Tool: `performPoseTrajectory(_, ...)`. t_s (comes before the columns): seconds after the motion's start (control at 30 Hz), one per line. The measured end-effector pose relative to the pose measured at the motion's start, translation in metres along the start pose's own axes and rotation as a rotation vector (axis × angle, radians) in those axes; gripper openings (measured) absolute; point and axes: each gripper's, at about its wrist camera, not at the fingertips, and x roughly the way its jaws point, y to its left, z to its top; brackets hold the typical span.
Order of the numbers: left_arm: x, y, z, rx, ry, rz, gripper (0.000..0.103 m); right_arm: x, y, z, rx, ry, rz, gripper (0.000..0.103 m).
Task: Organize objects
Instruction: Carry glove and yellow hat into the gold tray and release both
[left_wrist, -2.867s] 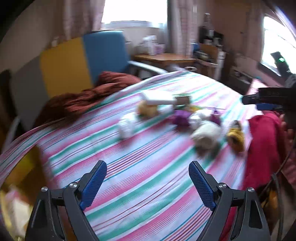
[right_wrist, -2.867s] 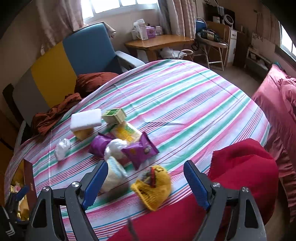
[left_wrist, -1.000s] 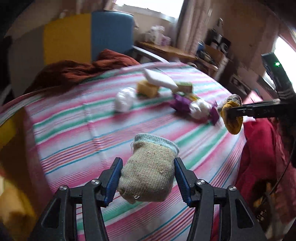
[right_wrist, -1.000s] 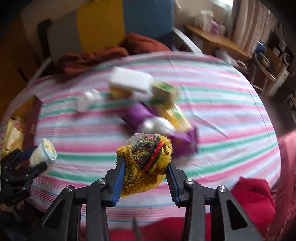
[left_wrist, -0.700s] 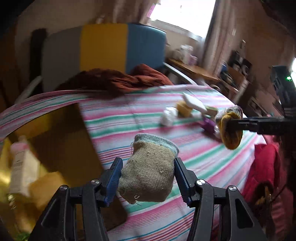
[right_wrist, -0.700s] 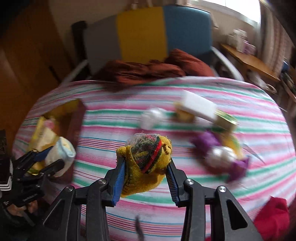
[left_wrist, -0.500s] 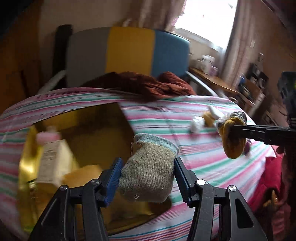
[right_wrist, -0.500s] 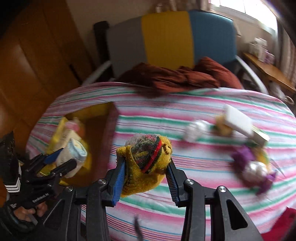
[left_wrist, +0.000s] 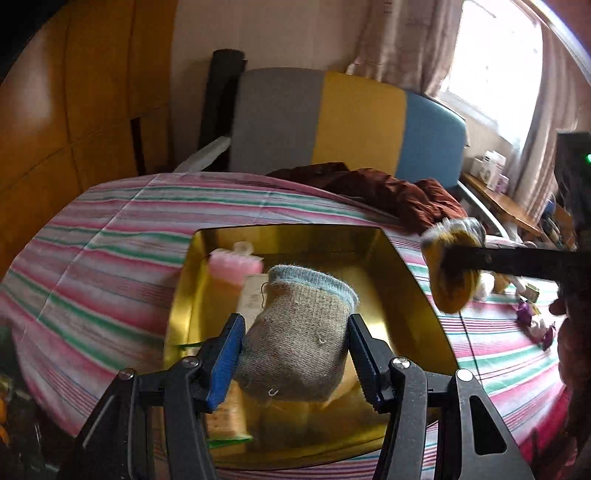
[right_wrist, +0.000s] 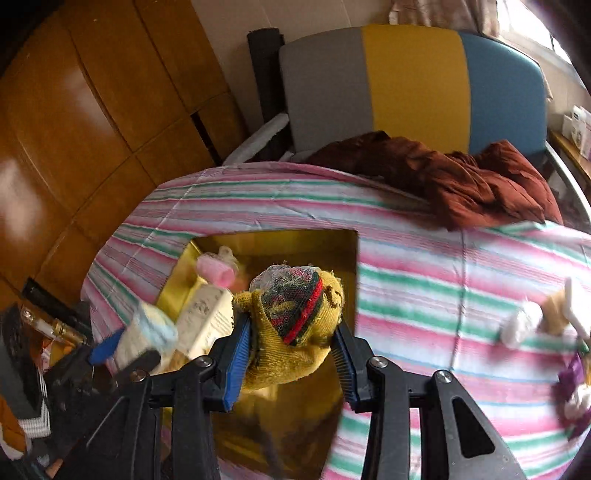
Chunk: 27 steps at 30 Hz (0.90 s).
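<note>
My left gripper (left_wrist: 293, 358) is shut on a rolled beige sock with a pale blue cuff (left_wrist: 299, 332), held above a gold-lined open box (left_wrist: 410, 291) on the striped bedspread. My right gripper (right_wrist: 291, 350) is shut on a yellow sock bundle with a red and green band (right_wrist: 295, 317), over the same box (right_wrist: 347, 251). In the left wrist view the right gripper (left_wrist: 454, 254) with its yellow bundle (left_wrist: 448, 291) hangs over the box's right edge. In the right wrist view the left gripper (right_wrist: 125, 347) with the beige sock (right_wrist: 147, 336) sits at the box's left side.
The box holds a pink-capped bottle (left_wrist: 236, 266) and a cream carton (right_wrist: 207, 317). A dark red cloth (right_wrist: 461, 177) lies at the bed's far edge before a grey, yellow and blue chair (right_wrist: 410, 81). Loose small items (right_wrist: 521, 325) lie on the bedspread at right. A wooden wardrobe (right_wrist: 74, 110) stands left.
Both grippers have swung left across the bed from the pile of items to above the gold box, each still holding its sock. The box now fills the middle of both views.
</note>
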Motion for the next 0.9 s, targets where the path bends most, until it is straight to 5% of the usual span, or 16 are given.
performPoseTrajectory(0.2,0.003,0.014,-0.008,-0.026,0.004,0.027,0.061,0.012,0.024,0.016,-0.024,-0.055,-0.025,0.076)
performPoseTrajectory(0.33,-0.002,0.014,-0.009,-0.027,-0.017,0.035,0.074,0.011,0.029,0.005,-0.036,-0.057,-0.037,0.078)
performPoseTrajectory(0.9,-0.02,0.001,-0.017,-0.014,-0.044,0.037,0.08,-0.025,0.016,-0.046,0.019,-0.164,-0.189,0.08)
